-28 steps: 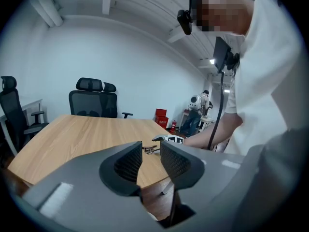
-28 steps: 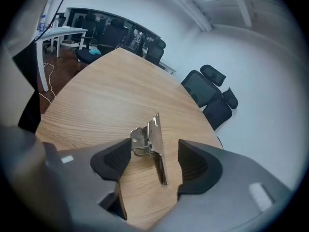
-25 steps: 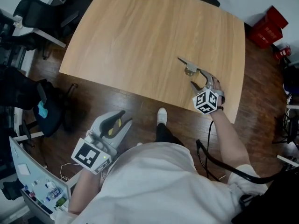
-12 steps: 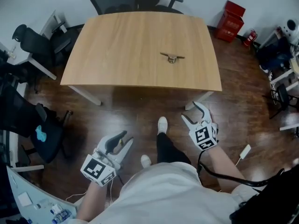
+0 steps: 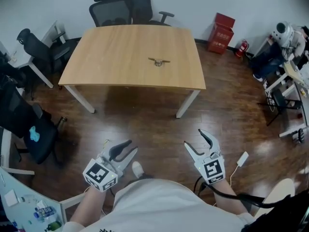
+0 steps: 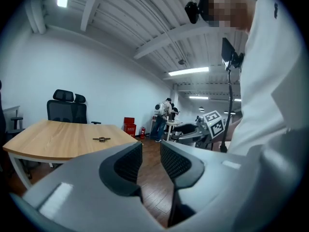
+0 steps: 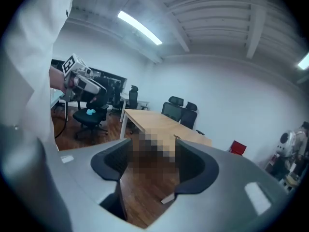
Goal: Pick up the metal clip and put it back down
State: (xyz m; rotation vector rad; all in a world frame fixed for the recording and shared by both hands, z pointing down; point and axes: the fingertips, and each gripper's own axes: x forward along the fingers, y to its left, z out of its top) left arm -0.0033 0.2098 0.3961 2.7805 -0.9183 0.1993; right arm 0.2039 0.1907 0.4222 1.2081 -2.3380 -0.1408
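The metal clip [image 5: 159, 61] lies flat on the wooden table [image 5: 120, 47], right of its middle, with nothing touching it. Both grippers are held low over the dark floor, well short of the table. My left gripper [image 5: 126, 149] has a narrow gap between its jaws and holds nothing. My right gripper [image 5: 194, 139] is open wider and is also empty. The left gripper view shows the clip [image 6: 101, 139] small on the table [image 6: 48, 139], far beyond the left gripper [image 6: 151, 146]. In the right gripper view the right gripper [image 7: 153, 146] faces the table [image 7: 154, 122] from a distance.
Two black office chairs [image 5: 120, 4] stand behind the table, and another dark chair [image 5: 34, 129] is at the left. A red crate [image 5: 220, 33] sits at the back right near a person [image 5: 285, 37] at desks. A white adapter [image 5: 241, 158] lies on the floor.
The right gripper has drawn back from beside the clip at the table's edge to over the floor. The whole view has pulled away from the table. The clip has stayed put.
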